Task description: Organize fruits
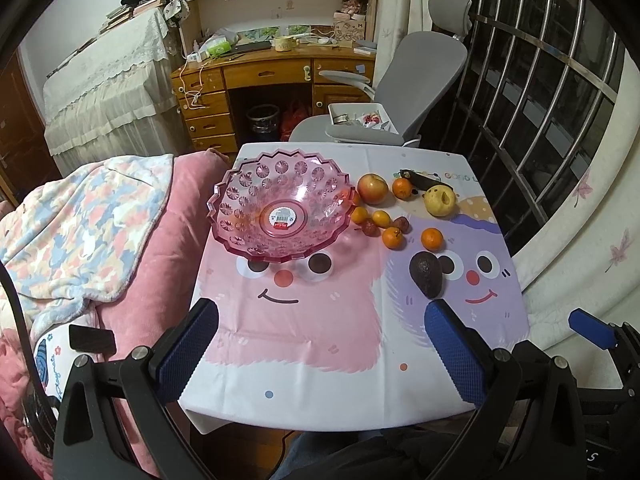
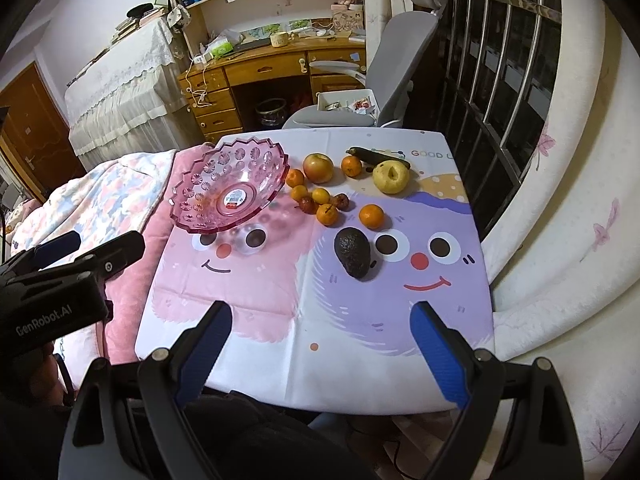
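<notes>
Nearest the cameras, both tools hang over the near edge of the table [image 2: 304, 360] with nothing in them: the left gripper [image 1: 320, 316] and the right gripper [image 2: 322, 312] each have their blue fingers spread wide.

Just beyond lies the avocado [image 2: 353, 254] — the closest fruit, alone on the purple half of the cloth. Its long axis runs roughly toward the person, narrow end nearer, so fingers closing across its width look like the easier hold. It sits almost straight ahead of the right gripper, while in the left wrist view it lies off by the right-hand finger; the right gripper seems better placed.

Farther on, small oranges [image 2: 371, 216] and reddish fruits cluster, then an apple [image 2: 318, 168] and a yellow pear [image 2: 391, 177]. The pink bowl [image 2: 196, 200] — empty — stands at the left, far side.
</notes>
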Tool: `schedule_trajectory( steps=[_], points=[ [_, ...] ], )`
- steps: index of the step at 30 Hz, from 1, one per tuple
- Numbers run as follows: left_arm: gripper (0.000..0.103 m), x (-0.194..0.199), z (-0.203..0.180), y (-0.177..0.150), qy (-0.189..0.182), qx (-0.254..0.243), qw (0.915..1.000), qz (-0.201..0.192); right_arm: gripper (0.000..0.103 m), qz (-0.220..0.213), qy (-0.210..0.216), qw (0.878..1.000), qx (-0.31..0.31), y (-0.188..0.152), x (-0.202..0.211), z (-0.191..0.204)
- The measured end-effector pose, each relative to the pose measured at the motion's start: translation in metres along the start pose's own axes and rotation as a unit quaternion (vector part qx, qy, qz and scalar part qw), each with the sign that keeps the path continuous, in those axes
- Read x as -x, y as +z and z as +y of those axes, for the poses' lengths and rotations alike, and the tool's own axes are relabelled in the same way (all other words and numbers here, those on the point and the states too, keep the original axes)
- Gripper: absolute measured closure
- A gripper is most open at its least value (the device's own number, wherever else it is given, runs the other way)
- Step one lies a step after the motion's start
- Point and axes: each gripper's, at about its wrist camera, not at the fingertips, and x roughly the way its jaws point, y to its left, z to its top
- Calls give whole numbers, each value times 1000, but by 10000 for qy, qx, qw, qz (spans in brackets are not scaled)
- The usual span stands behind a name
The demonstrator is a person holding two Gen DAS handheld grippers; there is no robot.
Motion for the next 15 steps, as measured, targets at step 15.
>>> schedule_trajectory(
  steps=[15],
  points=[
    [1,-17,25,11,-307,-320,9989,126,12,-24,-256,9996,-136,1,-13,26]
  ],
)
